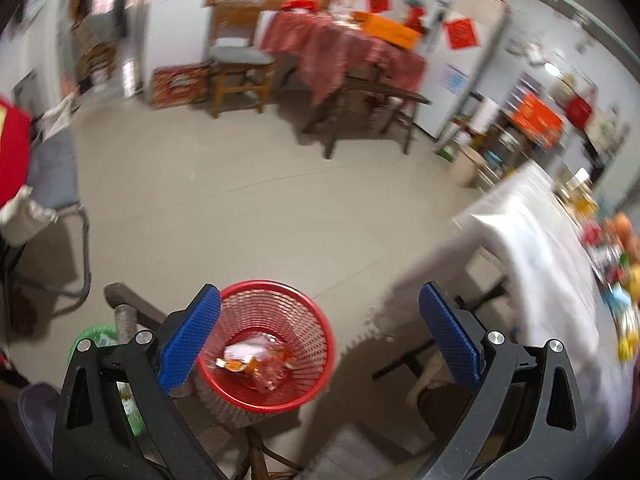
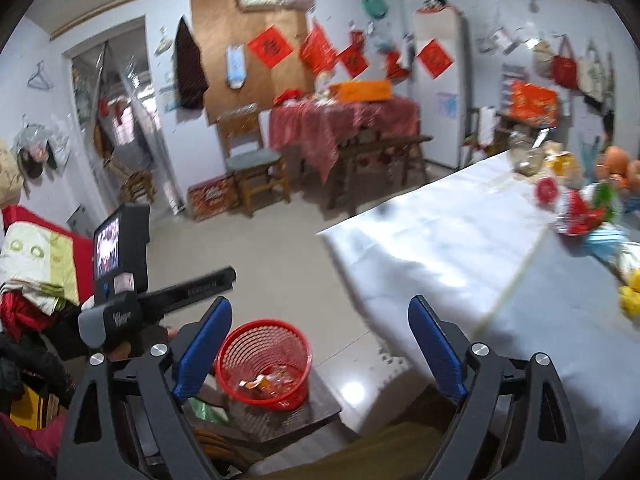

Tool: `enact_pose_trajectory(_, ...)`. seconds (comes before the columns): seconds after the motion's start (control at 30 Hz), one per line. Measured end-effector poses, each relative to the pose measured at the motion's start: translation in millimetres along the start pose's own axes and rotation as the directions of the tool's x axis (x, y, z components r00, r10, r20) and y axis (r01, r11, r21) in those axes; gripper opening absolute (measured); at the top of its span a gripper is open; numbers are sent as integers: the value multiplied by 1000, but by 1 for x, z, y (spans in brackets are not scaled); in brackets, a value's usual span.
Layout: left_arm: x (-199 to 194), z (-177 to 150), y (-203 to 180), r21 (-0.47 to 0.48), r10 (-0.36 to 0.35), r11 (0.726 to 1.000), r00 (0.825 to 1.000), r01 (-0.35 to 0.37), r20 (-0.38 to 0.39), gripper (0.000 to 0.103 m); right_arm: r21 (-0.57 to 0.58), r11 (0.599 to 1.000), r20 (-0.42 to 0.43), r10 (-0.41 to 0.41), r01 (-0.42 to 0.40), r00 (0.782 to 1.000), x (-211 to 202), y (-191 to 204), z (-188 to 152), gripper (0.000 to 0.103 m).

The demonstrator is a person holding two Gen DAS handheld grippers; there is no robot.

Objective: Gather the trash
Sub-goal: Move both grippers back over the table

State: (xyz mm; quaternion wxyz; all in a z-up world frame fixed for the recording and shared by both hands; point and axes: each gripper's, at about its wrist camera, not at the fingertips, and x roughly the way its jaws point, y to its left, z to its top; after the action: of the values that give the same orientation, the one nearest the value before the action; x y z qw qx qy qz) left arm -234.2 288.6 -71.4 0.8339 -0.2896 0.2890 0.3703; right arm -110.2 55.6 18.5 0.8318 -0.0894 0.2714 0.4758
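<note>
A red mesh wastebasket (image 1: 276,320) stands on a dark stool below me, with crumpled wrappers (image 1: 256,364) lying in its bottom. It also shows in the right wrist view (image 2: 266,344), with the wrappers (image 2: 276,384) inside. My left gripper (image 1: 320,340) is open and empty, above and just right of the basket. My right gripper (image 2: 320,352) is open and empty, higher up beside the table edge. The left gripper's body (image 2: 120,316) shows at the left of the right wrist view. More wrappers and packets (image 2: 580,216) lie on the white table (image 2: 460,240) at the right.
A dark stool (image 2: 320,408) carries the basket. A green bag (image 1: 92,336) sits left of it. A red-clothed table (image 2: 340,124), wooden chair (image 2: 252,160) and bench (image 2: 380,152) stand at the far wall. A grey chair (image 1: 56,184) is at the left.
</note>
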Motion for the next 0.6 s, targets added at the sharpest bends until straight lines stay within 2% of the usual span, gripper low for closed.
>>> enact_pose_trajectory(0.13, -18, -13, -38, 107, -72, 992, 997, 72, -6, 96, 8, 997, 56, -72, 72, 996, -33, -19, -7, 92)
enact_pose_trajectory(0.23, -29, -21, -59, 164, -116, 979, 993, 118, -20, 96, 25, 986, 109, -164, 162, 980, -59, -41, -16, 97)
enact_pose_trajectory(0.33, -34, -30, -82, 236, -133, 962, 990, 138, -34, 96, 86, 964, 139, -261, 251, 955, -82, -79, -24, 97)
enact_pose_trajectory(0.5, -33, -45, -128, 337, -155, 927, 986, 167, -64, 96, 218, 919, 77, -351, 328, 933, -89, -153, -40, 97)
enact_pose_trajectory(0.6, -27, -50, -156, 394, -173, 898, 981, 195, -91, 96, 272, 882, 39, -410, 386, 911, -88, -190, -53, 97)
